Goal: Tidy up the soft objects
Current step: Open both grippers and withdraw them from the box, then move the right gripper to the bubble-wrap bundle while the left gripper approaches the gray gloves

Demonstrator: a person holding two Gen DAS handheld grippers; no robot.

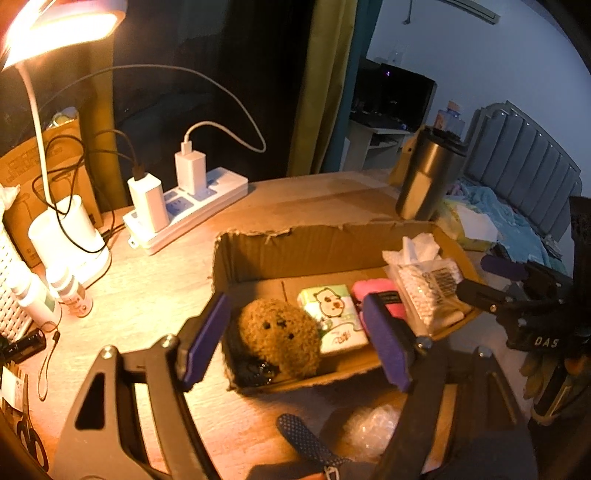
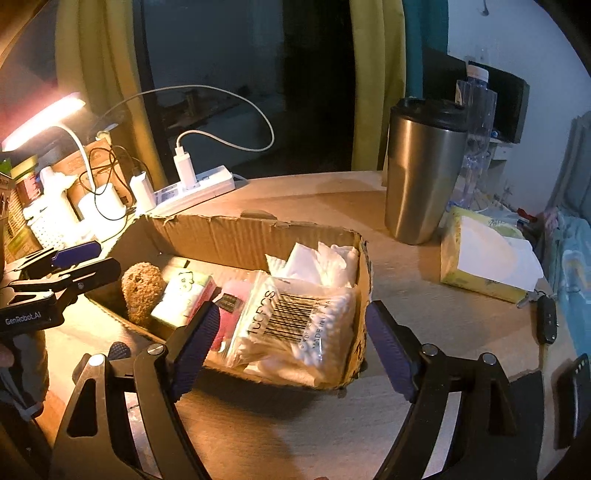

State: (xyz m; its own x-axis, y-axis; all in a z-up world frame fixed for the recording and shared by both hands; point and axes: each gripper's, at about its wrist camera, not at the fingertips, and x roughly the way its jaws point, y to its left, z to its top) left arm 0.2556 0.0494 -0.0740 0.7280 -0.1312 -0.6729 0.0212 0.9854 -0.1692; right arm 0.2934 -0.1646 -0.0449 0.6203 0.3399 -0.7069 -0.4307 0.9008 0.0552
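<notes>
A torn cardboard box (image 1: 295, 251) (image 2: 229, 236) lies on the wooden desk. It holds a brown fuzzy plush (image 1: 277, 332) (image 2: 142, 288), a cartoon tissue pack (image 1: 332, 314) (image 2: 181, 295), a pink item (image 1: 376, 288) (image 2: 229, 317), a bag of cotton swabs (image 1: 424, 288) (image 2: 295, 325) and white tissues (image 1: 417, 247) (image 2: 321, 262). My left gripper (image 1: 295, 343) (image 2: 90, 262) is open over the box's left end, with the plush between its pads but untouched. At the right end my right gripper (image 2: 293, 347) (image 1: 487, 280) hangs open, straddling the swab bag.
A power strip (image 1: 192, 210) with chargers and a lit desk lamp (image 1: 62, 26) stand at the back left. A steel tumbler (image 2: 421, 173), a water bottle (image 2: 476, 133), a yellow tissue box (image 2: 480, 258) and a car key (image 2: 546, 321) are right of the box. Bubble wrap (image 1: 373, 428) lies in front.
</notes>
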